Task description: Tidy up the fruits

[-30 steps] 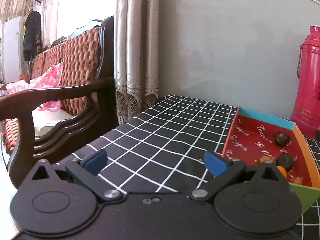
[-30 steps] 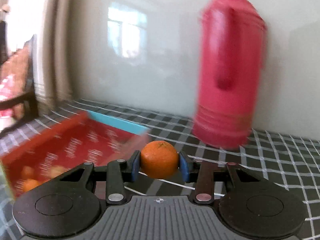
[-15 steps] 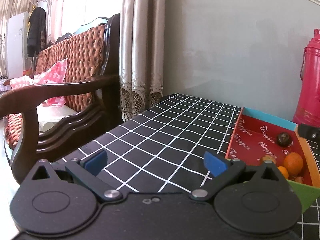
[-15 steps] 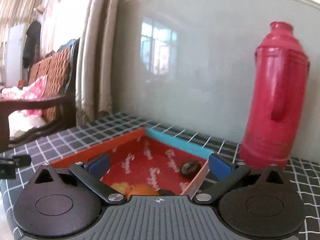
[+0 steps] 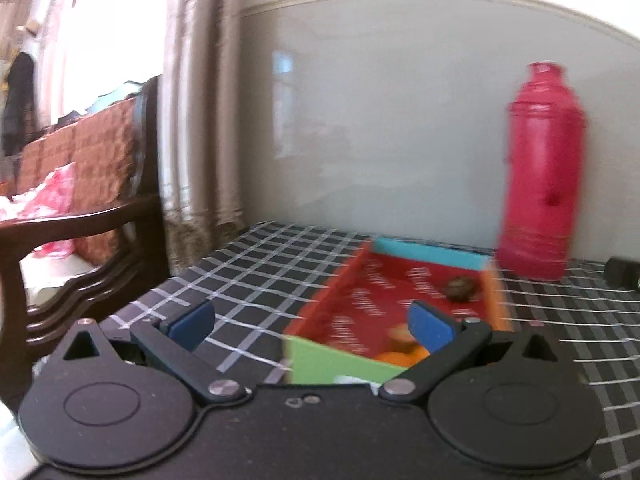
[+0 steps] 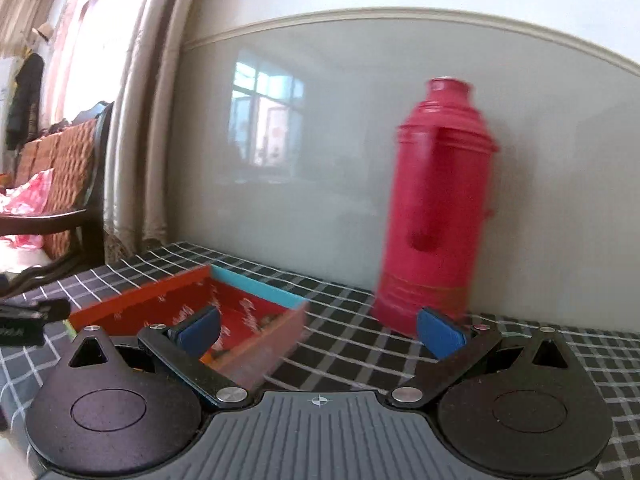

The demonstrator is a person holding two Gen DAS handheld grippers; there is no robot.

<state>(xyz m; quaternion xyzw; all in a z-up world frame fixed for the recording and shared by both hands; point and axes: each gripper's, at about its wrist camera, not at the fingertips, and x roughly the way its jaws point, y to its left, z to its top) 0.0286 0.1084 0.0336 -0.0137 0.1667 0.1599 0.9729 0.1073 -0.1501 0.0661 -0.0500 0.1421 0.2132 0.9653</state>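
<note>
While both tongs, left (image 5: 311, 326) and right (image 6: 320, 331), gape empty near the box (image 5: 316, 308): a careless swing could topple the flask (image 6: 434, 208) behind it.

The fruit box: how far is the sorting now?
Done: the box holds orange fruits and one dark fruit. In hand: nothing; the left tool and right tool are open and empty. Left: no loose fruit shows on the table.
</note>
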